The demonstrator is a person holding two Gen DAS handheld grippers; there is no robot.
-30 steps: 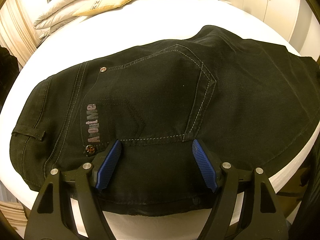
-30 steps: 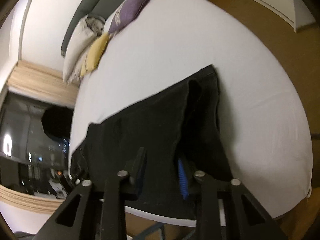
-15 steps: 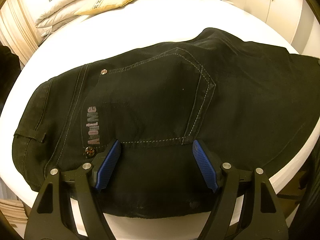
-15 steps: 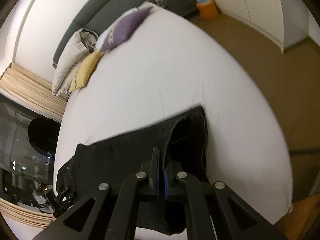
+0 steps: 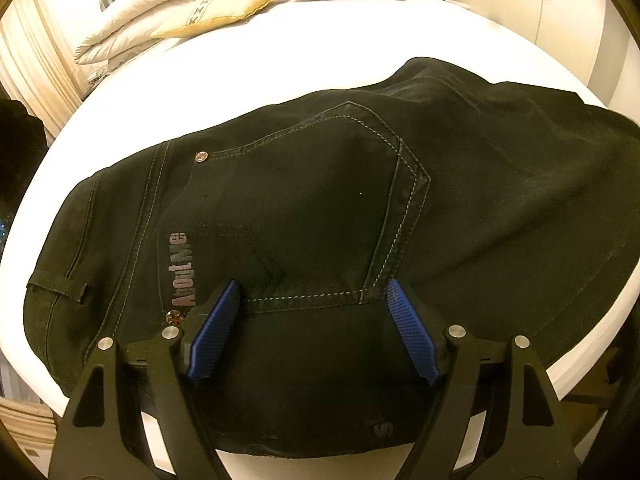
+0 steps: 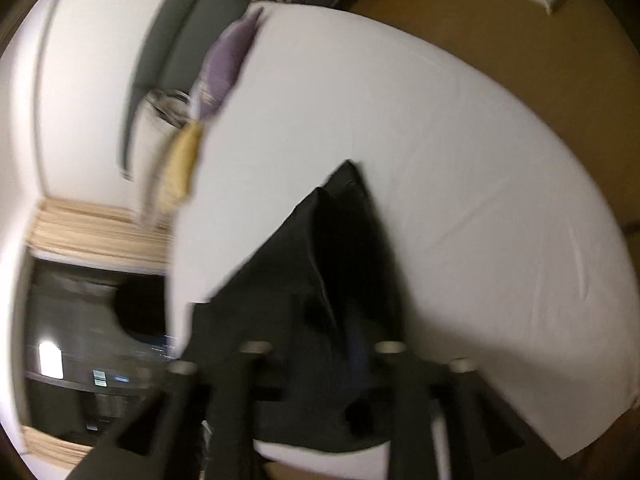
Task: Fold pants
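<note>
- The black pants lie flat on the white bed, close to its near edge, back pocket up.
- The left gripper is wide apart, right over the pocket's lower seam. It holds nothing.
- The right gripper is over the pants too. That view is blurry, so I cannot tell if it is apart or together.
- Pillows sit at the far end.

Left hand-held gripper jaws spread wide over black pants lying flat on white bed; back pocket faces up.
</note>
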